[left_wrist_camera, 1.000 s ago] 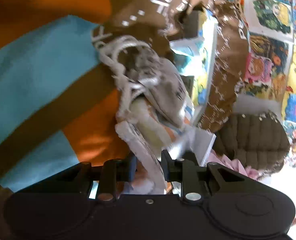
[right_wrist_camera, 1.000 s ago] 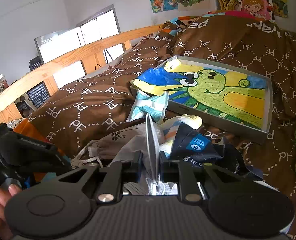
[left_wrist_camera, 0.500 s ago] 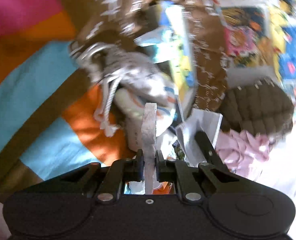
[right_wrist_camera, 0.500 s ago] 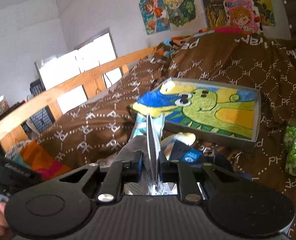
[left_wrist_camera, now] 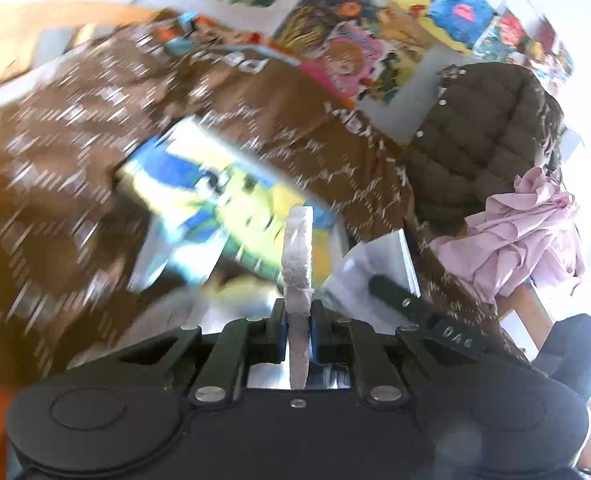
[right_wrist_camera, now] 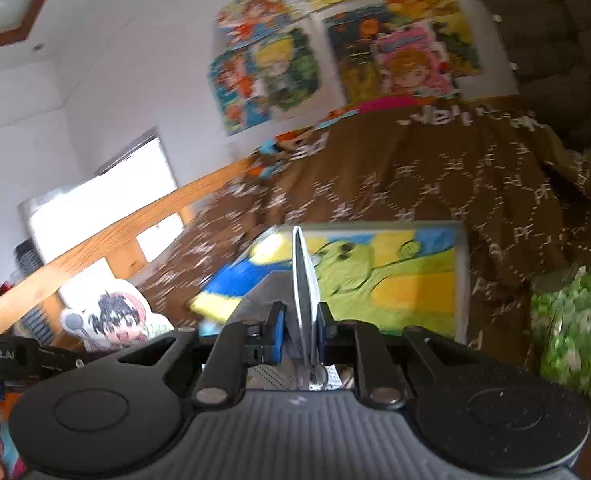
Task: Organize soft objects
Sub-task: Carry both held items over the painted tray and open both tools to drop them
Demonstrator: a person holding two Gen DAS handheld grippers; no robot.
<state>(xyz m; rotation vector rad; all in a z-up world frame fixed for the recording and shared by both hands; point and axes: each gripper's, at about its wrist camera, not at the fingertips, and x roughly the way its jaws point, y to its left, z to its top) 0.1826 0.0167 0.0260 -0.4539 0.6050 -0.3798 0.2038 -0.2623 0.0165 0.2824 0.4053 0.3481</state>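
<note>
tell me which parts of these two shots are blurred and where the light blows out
Left wrist view: the brown patterned blanket and the cartoon-painted tray smear with motion blur, while the black left tool and the pale flat fabric piece it pinches stay sharp. Right wrist view: milder blur on the green speckled bundle; the bright window is washed out white.

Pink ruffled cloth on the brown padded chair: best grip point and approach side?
Take the pink cloth at the loose ruffled bunch hanging off the padded chair, coming from the open front side. The folds stand proud there, so closed fingers would likely pinch fabric, not padding. Both grippers are occupied now.
</note>
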